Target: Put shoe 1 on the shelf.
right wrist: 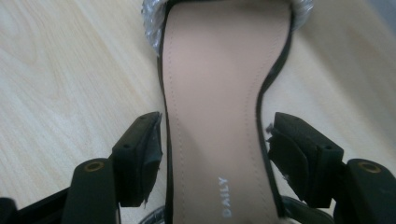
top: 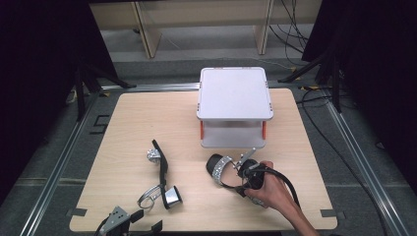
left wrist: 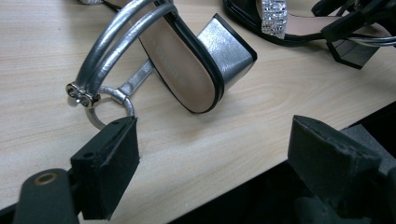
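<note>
1. My left gripper [top: 129, 220] sits at the table's [top: 123, 123] near edge, jaws spread wide, holding nothing.
2. Just ahead, one sandal [top: 161, 172] lies on its side.
3. The second sandal [top: 222, 169] lies before the white rack [top: 235, 93]; my right gripper [right wrist: 212, 154] straddles its insole, jaws apart, not clamped.

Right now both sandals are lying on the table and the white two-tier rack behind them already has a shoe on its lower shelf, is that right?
Not quite. In the high view the white rack holds nothing on its lower shelf; both sandals, left and right, lie on the table in front of it.
</note>
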